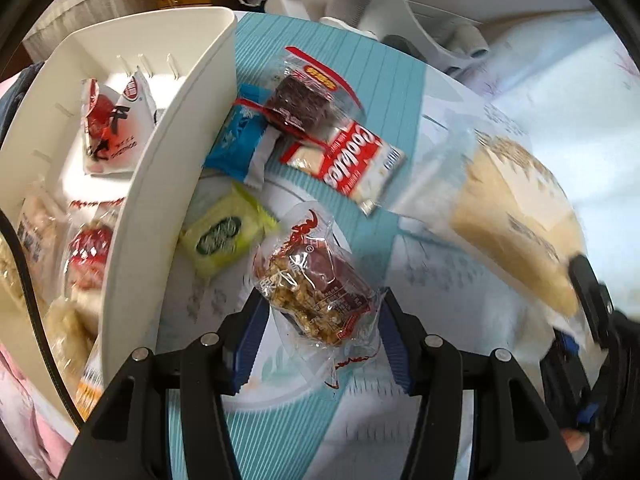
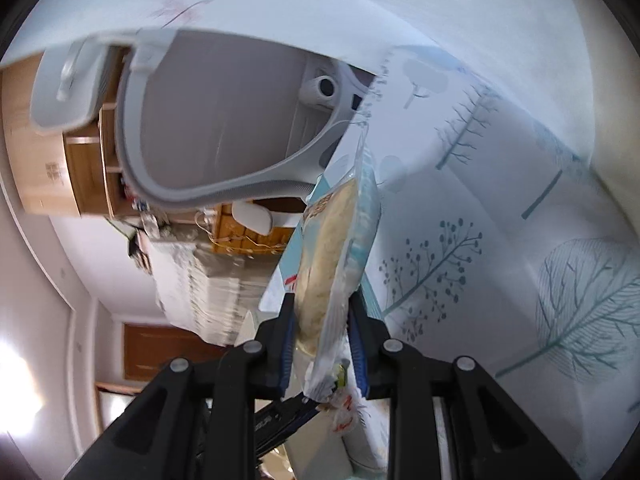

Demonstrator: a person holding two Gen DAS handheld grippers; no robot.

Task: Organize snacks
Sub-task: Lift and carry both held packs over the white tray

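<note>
- left gripper (image 1: 320, 332), jaws spread, straddles the clear-wrapped nut-and-date snack (image 1: 316, 292); its long axis runs diagonally between them.
- white plastic bin (image 1: 160, 184) sits just left.
- right gripper (image 2: 322, 344) clamps the pale flat cake packet (image 2: 336, 256).

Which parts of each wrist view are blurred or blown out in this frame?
Left wrist view: the pale beige wrapped snack at right is motion-smeared, while the clear-wrapped nut-and-date bar between the left gripper fingers is sharp. Right wrist view: the grey chair back and room behind are softly blurred, with a blown-out glare patch at lower left; the right gripper is crisp.
</note>
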